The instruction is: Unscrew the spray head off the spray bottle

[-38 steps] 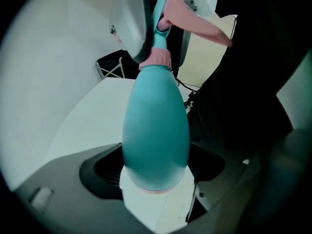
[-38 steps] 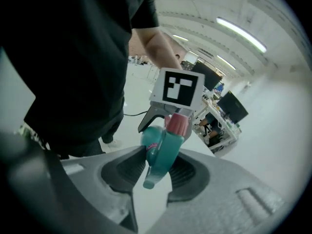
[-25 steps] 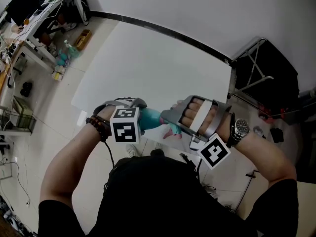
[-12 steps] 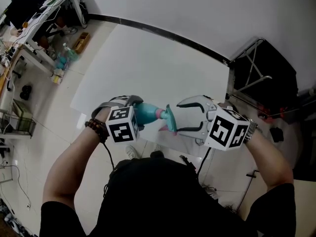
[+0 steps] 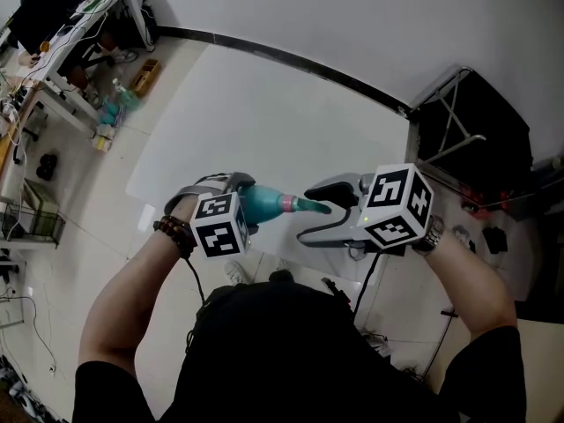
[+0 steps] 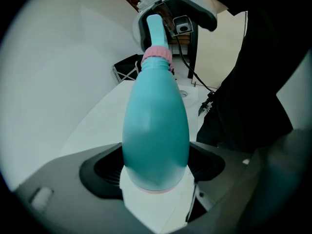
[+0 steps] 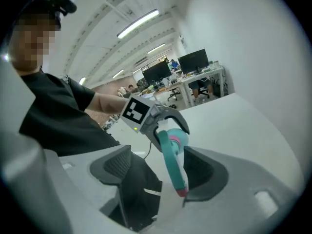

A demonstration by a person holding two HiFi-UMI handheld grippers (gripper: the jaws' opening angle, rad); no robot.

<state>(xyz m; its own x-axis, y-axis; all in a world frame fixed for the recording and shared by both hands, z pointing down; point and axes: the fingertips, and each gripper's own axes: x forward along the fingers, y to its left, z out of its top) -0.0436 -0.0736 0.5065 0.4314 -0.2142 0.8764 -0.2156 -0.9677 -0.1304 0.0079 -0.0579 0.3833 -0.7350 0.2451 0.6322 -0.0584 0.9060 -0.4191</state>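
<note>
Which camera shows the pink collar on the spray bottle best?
The left gripper view: the pink collar sits unobstructed at the neck of the spray bottle. In the head view it is tiny; in the right gripper view the spray head covers part of it.

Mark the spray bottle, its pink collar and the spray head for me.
spray bottle (image 6: 156, 130), left gripper view, on the wide teal body.
pink collar (image 6: 157, 53), left gripper view, on the ring around the neck.
spray head (image 7: 169, 159), right gripper view, midway along its long teal part.
</note>
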